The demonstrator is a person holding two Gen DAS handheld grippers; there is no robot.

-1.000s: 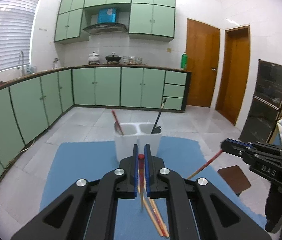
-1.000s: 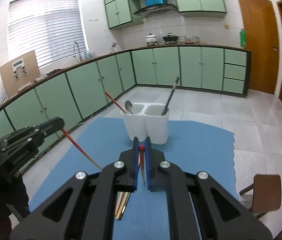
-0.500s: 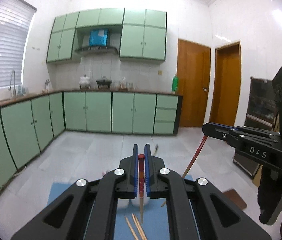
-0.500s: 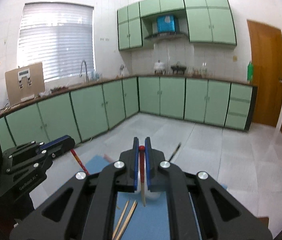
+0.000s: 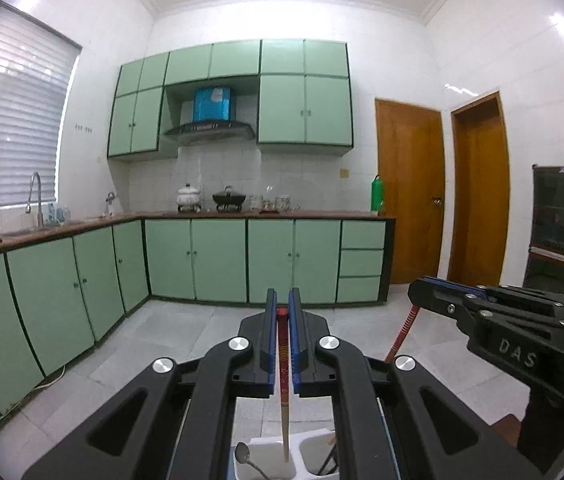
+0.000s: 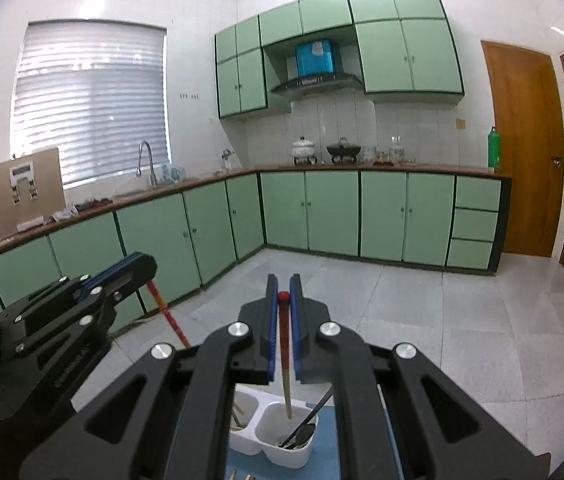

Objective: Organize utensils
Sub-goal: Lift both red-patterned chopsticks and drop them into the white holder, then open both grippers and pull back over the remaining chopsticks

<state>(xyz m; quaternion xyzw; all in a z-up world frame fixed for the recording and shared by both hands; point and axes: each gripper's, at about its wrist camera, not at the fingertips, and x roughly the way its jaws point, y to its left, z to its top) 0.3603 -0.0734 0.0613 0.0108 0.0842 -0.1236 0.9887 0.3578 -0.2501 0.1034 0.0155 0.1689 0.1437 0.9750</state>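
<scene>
The left tongs (image 5: 282,312) are closed tight on a red-topped chopstick (image 5: 283,360), gripped near its upper end between the blue pads. The stick hangs almost straight down, and its pale tip sits low over the left compartment of the white utensil holder (image 5: 269,446), close to the wall dividing the two cups; whether the tip is inside the cup or just above its rim cannot be told. A metal spoon (image 5: 241,452) stands in that same left cup.

The right tongs (image 6: 282,294) are likewise clamped on a second chopstick (image 6: 285,356), held by its red end. This one also points down, and its lower end dips into the right compartment of the holder (image 6: 277,446), beside a dark-handled utensil (image 6: 310,420) that leans against the cup's right rim. In the right wrist view the left cup holds a few pale sticks.

The holder stands on a blue mat (image 6: 324,456) on the bench. Each camera catches the other tongs off to its side, chopstick slanting below the tips.
</scene>
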